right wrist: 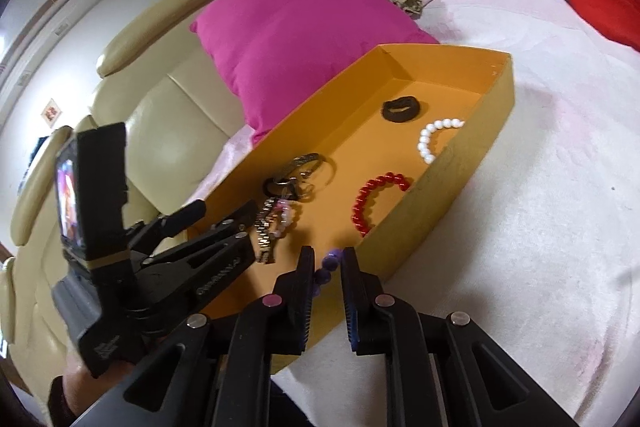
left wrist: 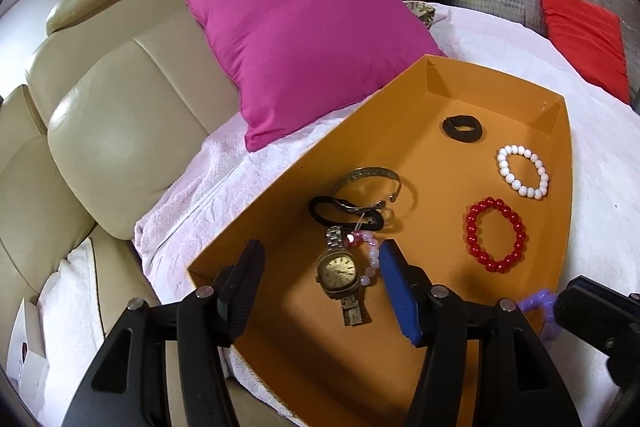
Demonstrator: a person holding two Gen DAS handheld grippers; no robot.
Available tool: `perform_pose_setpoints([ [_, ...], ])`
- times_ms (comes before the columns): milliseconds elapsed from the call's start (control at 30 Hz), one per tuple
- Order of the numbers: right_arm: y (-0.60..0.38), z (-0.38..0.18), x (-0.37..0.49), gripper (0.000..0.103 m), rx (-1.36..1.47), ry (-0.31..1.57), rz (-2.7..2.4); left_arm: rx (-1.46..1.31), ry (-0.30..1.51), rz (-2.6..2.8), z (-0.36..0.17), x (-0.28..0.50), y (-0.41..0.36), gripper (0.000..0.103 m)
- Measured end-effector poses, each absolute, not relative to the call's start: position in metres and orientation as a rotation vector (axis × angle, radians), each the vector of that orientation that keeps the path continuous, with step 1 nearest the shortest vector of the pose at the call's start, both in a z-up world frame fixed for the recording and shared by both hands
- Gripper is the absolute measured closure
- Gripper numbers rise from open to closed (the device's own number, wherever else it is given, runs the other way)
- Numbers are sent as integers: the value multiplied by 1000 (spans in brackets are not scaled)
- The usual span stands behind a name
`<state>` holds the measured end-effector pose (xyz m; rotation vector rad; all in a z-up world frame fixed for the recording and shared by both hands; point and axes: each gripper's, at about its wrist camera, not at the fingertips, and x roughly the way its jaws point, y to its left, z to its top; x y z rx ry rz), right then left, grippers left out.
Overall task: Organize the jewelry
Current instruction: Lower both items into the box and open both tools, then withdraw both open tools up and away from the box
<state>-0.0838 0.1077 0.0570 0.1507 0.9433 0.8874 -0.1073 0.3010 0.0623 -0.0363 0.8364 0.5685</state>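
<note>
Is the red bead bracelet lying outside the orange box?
No, the red bead bracelet lies flat on the floor of the orange box, below the white bead bracelet in the left wrist view.

The box's near wall hides half of the white bead bracelet [right wrist: 436, 137] and red bead bracelet [right wrist: 374, 201], and the purple bead bracelet [right wrist: 330, 265] mostly disappears between the right jaws.

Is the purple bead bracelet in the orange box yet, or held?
Held: the right gripper pinches the purple bead bracelet above the orange box.
</note>
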Motion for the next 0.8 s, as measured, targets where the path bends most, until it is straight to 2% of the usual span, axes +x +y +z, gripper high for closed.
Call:
perform_pose_setpoints([
  [200,99,65,-77,88,269,933,934,-40,809,602,67,-113,304,42],
  [433,94,69,-74,88,226,915,872,-15,753,628,81,-121,298,42],
  [500,92,72,-75,88,201,905,855,-12,738,632,89,-124,294,39],
  [567,89,75,-75,88,197,900,851,-11,735,622,97,-127,287,29],
  [800,69,93,-80,87,166,844,805,28,663,569,139,-146,251,27],
])
